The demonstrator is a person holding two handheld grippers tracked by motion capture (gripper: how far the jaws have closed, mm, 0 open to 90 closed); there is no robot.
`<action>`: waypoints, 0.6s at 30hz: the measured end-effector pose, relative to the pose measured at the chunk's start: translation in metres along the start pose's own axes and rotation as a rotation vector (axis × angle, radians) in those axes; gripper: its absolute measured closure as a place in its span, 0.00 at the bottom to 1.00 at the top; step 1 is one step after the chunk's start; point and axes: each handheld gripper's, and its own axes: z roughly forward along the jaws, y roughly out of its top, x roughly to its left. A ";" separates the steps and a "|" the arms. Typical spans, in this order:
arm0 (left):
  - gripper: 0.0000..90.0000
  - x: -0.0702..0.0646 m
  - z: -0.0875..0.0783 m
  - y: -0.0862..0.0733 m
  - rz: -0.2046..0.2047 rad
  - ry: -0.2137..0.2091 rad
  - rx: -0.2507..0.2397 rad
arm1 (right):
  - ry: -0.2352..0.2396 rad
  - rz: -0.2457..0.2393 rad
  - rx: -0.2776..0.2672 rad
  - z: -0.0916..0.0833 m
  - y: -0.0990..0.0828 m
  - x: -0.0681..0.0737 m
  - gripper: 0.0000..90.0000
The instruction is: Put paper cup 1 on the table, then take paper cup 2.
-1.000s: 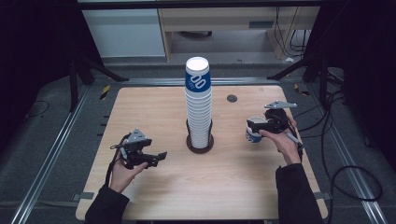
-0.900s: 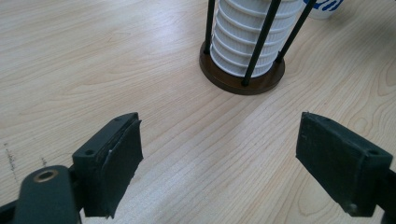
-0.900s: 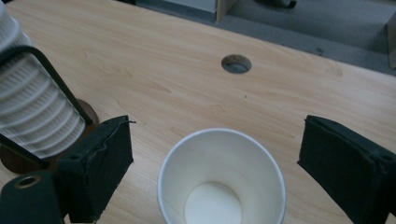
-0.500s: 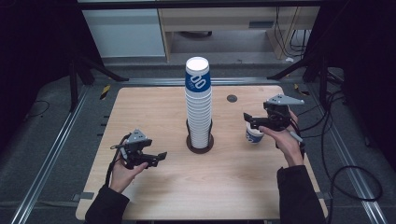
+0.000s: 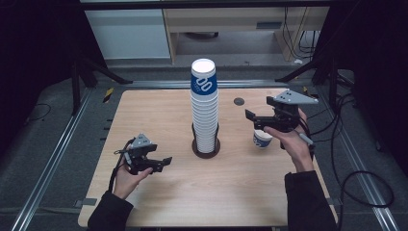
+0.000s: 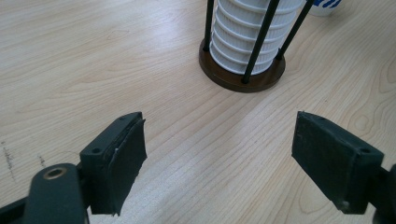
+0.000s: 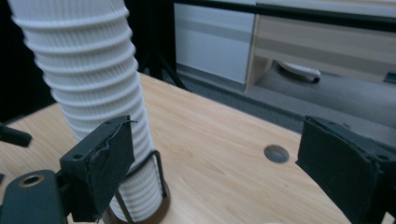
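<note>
So the right hand-held gripper [image 5: 255, 119] has lifted up off the single cup [image 5: 262, 139] since a second ago — back then it sat low, right at that cup, and now it hovers above it with nothing between the jaws. Its jaws have just been closing a bit, but in the right gripper view they're plainly spread apart with only air in the gap. My read: the cup has been set down on the surface [image 5: 269, 192] and let go, and the hand is heading back toward the cup stack [image 5: 204, 110] for another one.

The loose cup stands upright just below and slightly to the right of that gripper, near the person's right hand [image 5: 288, 139], apart from the stack. The stack itself sits in its wire holder [image 5: 206, 147] in the middle of the surface, to the gripper's left — close, not touching.

The left hand-held gripper [image 5: 163, 162] hasn't shifted; jaws have just been closing some too, yet they're spread and empty, pointing at the holder's base from well off.
</note>
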 end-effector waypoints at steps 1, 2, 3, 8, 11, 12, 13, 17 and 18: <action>0.19 0.000 0.000 0.000 0.000 0.000 0.000 | 0.005 -0.001 -0.007 -0.001 0.002 0.002 0.12; 0.19 0.000 0.000 0.000 0.000 -0.001 0.000 | 0.015 -0.005 -0.010 -0.001 0.005 0.005 0.12; 0.19 0.000 0.000 0.000 0.000 -0.001 0.001 | 0.017 -0.009 -0.012 -0.001 0.007 0.006 0.11; 0.19 0.000 0.001 0.000 -0.001 -0.003 0.006 | 0.039 -0.006 -0.048 -0.002 0.019 0.013 0.11; 0.19 0.000 0.001 0.000 -0.001 -0.003 0.006 | 0.050 -0.016 -0.060 -0.001 0.025 0.018 0.10; 0.19 0.000 0.001 0.000 0.000 -0.004 0.004 | 0.051 -0.016 -0.064 -0.001 0.026 0.019 0.10; 0.19 0.000 0.001 0.000 0.000 -0.003 0.004 | 0.058 -0.020 -0.070 0.000 0.028 0.022 0.10; 0.19 0.001 0.001 0.000 -0.002 -0.003 0.005 | 0.089 -0.018 -0.094 0.001 0.034 0.029 0.09; 0.19 0.001 0.001 -0.001 -0.002 -0.003 0.007 | 0.095 -0.016 -0.099 0.001 0.036 0.030 0.09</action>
